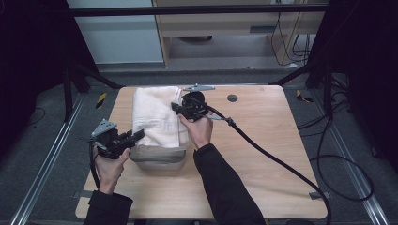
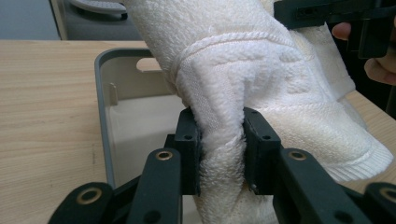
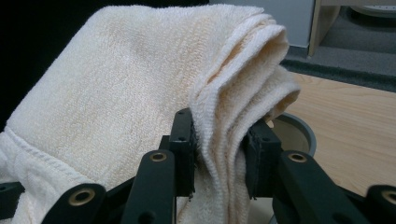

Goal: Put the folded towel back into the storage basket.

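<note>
One towel, one grey bin, two tools.

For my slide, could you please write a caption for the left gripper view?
Left gripper clamps a fold of the white towel above the open grey bin on the wooden table.

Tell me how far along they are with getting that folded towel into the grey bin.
Done: the towel is folded and gripped at both ends. The left gripper is shut on the near end, the right gripper on the far folded layers. In hand: the towel hangs over the grey bin, which looks empty inside in the left gripper view. Left: probably lowering it in and letting go.
</note>
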Motion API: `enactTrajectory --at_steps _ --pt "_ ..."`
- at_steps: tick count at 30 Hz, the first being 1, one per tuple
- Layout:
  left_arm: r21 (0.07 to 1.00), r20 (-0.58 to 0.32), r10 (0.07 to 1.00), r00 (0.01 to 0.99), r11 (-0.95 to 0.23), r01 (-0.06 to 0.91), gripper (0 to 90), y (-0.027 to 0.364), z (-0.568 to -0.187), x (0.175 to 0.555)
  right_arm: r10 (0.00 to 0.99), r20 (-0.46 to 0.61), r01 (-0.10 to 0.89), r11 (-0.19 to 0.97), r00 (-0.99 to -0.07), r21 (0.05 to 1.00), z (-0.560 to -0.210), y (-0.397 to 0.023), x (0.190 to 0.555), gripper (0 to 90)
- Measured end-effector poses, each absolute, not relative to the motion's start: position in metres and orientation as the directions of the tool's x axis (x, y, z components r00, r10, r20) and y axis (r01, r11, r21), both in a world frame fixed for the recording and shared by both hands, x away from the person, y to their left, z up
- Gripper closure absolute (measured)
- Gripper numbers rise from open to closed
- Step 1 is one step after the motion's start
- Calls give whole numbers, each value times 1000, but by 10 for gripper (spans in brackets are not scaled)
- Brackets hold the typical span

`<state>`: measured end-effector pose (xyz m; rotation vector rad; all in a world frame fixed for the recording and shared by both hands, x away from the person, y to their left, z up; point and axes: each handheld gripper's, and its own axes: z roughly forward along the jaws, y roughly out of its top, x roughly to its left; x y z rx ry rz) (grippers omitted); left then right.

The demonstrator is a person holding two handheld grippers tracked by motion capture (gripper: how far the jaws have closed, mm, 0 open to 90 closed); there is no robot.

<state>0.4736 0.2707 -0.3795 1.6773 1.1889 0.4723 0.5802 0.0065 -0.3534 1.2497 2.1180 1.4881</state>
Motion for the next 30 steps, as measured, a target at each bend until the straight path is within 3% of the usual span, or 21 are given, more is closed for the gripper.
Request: enactTrajectory --at_steps 30 --pt "807 -164 902 398 -110 580 690 271 -416 493 802 193 521 165 -565 838 -407 23 589 674"
